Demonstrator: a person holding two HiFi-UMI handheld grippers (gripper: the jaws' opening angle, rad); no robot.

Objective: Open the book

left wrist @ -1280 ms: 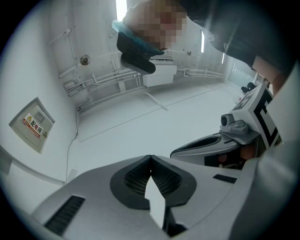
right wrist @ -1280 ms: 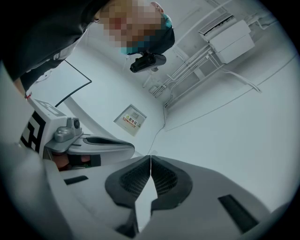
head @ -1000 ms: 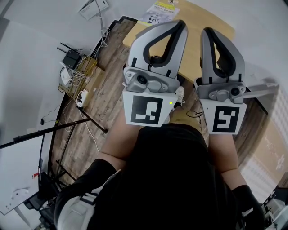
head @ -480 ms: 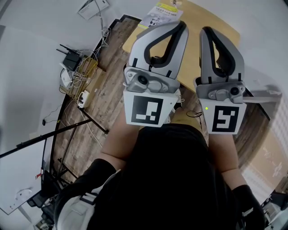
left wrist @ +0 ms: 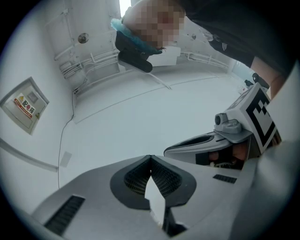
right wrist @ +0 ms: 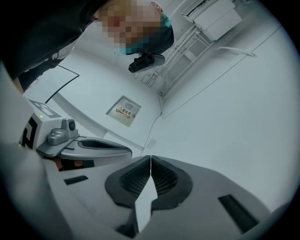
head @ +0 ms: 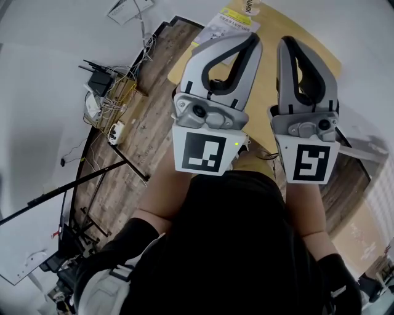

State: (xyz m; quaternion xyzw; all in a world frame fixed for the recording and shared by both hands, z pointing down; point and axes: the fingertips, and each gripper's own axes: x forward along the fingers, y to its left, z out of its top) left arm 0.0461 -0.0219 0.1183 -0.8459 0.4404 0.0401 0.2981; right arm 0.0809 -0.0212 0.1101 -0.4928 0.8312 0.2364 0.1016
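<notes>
- My left claw (left wrist: 150, 159) is pressed together, pinching nothing
- My right claw (right wrist: 150, 158) is likewise pressed together, empty
- Both sit side by side, short of the tabletop (head: 271, 24)

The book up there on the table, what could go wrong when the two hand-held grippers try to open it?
1. The left hand-held gripper and the right hand-held gripper are both shut and empty. Closed jaws might just shove the book instead of lifting its cover.
2. The book seems to lie close to the edge of the table, so a shove could slide it off.
</notes>
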